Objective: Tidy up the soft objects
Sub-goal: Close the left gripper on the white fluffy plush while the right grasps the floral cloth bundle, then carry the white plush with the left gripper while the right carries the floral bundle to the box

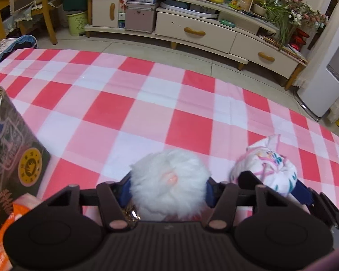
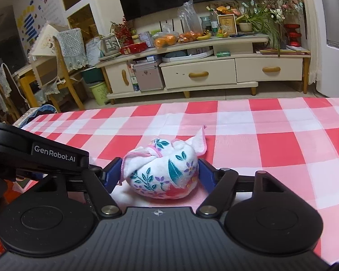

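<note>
**Red-and-white checked cloth, two grippers each around a soft thing**

Left wrist view: a pink, red and white checked tablecloth (image 1: 160,94) covers the table. The left gripper (image 1: 168,190) clenches a fluffy white plush ball (image 1: 169,176) between its blue fingers (image 1: 124,190), the fur bulging over both. A small metal clasp shows just beneath the fur. Just beside it, to the right, lies a knotted floral towel bundle (image 1: 269,169), with the right gripper (image 1: 273,186) around it. At the left edge stands a dark printed carton (image 1: 13,155), with an orange packet (image 1: 2,234) below it. A cream TV cabinet (image 1: 192,31) stands beyond the table.

Right wrist view: the right gripper (image 2: 159,172) holds the towel bundle (image 2: 163,169), both blue fingers (image 2: 113,171) pressed to its sides. The bundle rests on the tablecloth (image 2: 271,140). The left gripper's black arm enters from the left. The cabinet (image 2: 198,72) faces the camera.
</note>
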Motion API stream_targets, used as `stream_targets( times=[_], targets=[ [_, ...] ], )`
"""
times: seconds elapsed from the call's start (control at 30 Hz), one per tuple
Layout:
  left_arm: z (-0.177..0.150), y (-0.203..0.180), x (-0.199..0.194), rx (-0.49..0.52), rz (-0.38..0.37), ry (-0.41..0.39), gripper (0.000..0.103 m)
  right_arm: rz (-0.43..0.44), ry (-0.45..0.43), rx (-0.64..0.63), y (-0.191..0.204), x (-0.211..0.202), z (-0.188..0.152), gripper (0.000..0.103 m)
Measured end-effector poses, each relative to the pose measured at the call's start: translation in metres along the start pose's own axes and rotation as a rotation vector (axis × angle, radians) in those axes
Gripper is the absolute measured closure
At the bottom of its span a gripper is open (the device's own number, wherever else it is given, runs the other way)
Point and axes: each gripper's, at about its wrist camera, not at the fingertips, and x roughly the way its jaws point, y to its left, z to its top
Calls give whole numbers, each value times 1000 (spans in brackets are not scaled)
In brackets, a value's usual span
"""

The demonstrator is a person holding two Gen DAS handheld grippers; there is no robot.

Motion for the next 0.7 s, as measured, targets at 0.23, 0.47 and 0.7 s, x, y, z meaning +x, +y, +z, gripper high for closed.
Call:
stream_targets(
  times=[0.23,0.47,0.7],
  targets=[
    [-10,-1,-7,9,-32,-2,49,7,-1,-42,-1,-10,-6,17],
    [-32,14,-22,-16,-57,-21,50,0,-5,-56,-9,-26,-16,17],
    [-54,24,-37,-20,-62,-52,51,-16,-32,-25,-20,-48,-28,17]
  ],
)
